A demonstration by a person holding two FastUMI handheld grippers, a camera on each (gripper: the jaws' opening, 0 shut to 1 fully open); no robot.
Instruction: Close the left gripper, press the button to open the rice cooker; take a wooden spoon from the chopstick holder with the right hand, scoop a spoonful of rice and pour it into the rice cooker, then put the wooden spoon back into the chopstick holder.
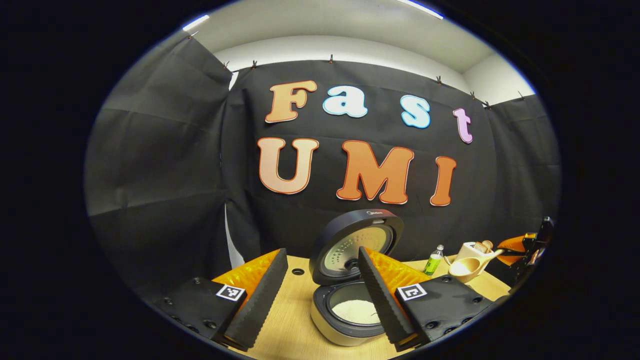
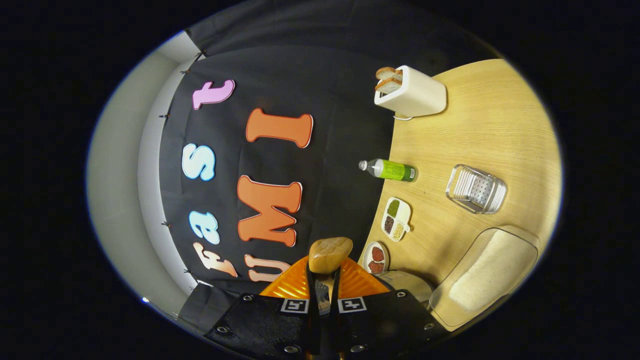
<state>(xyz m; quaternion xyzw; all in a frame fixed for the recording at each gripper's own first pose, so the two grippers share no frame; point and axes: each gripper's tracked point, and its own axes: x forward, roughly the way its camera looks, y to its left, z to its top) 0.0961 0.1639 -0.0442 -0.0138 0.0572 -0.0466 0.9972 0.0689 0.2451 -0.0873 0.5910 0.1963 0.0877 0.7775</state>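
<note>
Left gripper [image 1: 320, 292] held spread before the opened rice cooker [image 1: 350, 280]

The two fingers [image 1: 260, 295] stood well apart at six o'clock above the wooden table [image 1: 292, 320], nothing between them but the cooker. The cooker's lid [image 1: 356, 245] was raised upright, and white rice [image 1: 356, 311] lay in the inner pot. Toward three o'clock the right gripper [image 1: 532, 245] held a wooden spoon [image 1: 467, 267] with its bowl turned toward the cooker, in front of a white toaster [image 1: 472, 250]. A small green bottle [image 1: 434, 261] stood on the table between the cooker and the spoon.
</note>
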